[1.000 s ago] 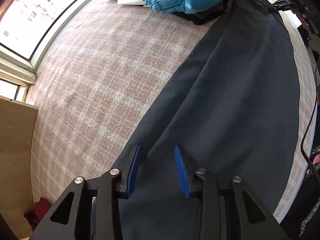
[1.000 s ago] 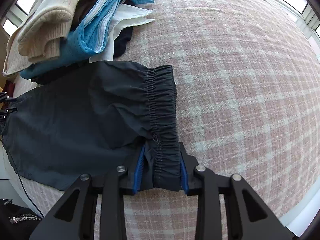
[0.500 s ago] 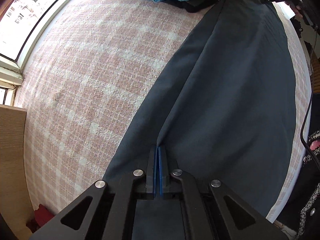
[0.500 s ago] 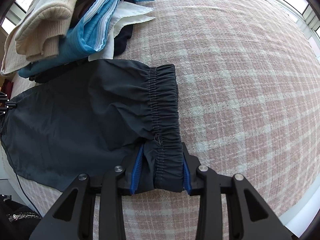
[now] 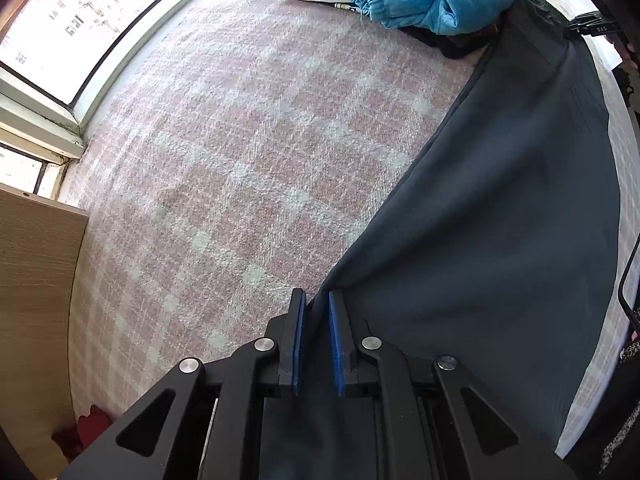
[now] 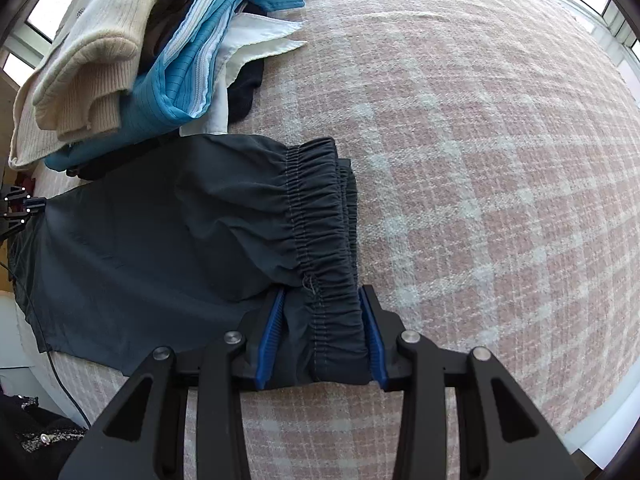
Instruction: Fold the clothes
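While both hand-held grippers (image 5: 316, 312) (image 6: 322, 312) pinch the dark trousers (image 6: 160, 240), piled clothes (image 6: 120, 60) lie just beside.

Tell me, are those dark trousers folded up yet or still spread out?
Spread out. The dark trousers lie full length, with only the waistband doubled over on the pink checked blanket.

Our left gripper (image 5: 316, 312) nearly closed, pinching cloth | our right gripper (image 6: 322, 322) clamped, jaws set wider
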{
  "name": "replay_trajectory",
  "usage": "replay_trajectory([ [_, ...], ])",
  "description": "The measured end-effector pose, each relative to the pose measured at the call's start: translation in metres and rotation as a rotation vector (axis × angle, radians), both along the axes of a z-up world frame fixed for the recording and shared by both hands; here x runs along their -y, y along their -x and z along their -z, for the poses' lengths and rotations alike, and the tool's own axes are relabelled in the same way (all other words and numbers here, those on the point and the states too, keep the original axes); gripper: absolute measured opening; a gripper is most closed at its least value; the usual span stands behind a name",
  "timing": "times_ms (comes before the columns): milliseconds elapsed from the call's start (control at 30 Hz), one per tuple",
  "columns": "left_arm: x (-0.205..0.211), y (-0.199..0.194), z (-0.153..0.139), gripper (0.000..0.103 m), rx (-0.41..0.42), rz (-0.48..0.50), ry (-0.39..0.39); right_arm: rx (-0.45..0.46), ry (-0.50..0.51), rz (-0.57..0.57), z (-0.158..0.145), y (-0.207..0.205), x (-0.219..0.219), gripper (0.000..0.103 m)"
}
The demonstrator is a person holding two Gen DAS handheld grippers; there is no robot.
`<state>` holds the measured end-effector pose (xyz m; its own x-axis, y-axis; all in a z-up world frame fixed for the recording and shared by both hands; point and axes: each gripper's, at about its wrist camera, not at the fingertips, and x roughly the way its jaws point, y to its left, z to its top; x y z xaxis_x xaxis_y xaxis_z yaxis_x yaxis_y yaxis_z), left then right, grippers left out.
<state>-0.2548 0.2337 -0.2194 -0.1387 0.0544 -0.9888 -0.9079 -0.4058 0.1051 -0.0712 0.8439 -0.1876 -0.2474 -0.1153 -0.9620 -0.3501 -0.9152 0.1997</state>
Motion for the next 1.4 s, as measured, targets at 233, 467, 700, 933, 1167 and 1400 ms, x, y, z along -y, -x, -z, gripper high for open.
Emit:
replay_trajectory([
  [233, -0.012, -0.027, -0.052, 0.021, -0.054, 0.008, -0.113, 0.003, 0.016, -0.05, 0.005, 0.017, -0.021, 0.038],
  [467, -0.056, -0.077, -0.041, 0.021, -0.002, 0.039, -0.176, -0.033, -0.017, -0.182, 0.005, 0.032, -0.021, 0.06],
  [700, -0.104, -0.134, -0.04, 0.021, 0.009, 0.111, -0.186, -0.15, 0.183, 0.12, -0.03, -0.028, -0.083, 0.06],
  [933, -0.21, -0.197, -0.042, 0.027, -0.001, 0.38, -0.232, -0.157, 0.216, 0.329, -0.014, -0.081, -0.067, 0.06],
  [1167, -0.26, -0.22, -0.03, 0.025, -0.031, 0.441, -0.203, -0.145, 0.321, 0.466, -0.015, -0.183, 0.066, 0.06],
  [1400, -0.239, -0.207, -0.033, 0.026, -0.037, 0.406, -0.193, -0.176, 0.351, 0.521, -0.009, -0.164, 0.077, 0.06],
])
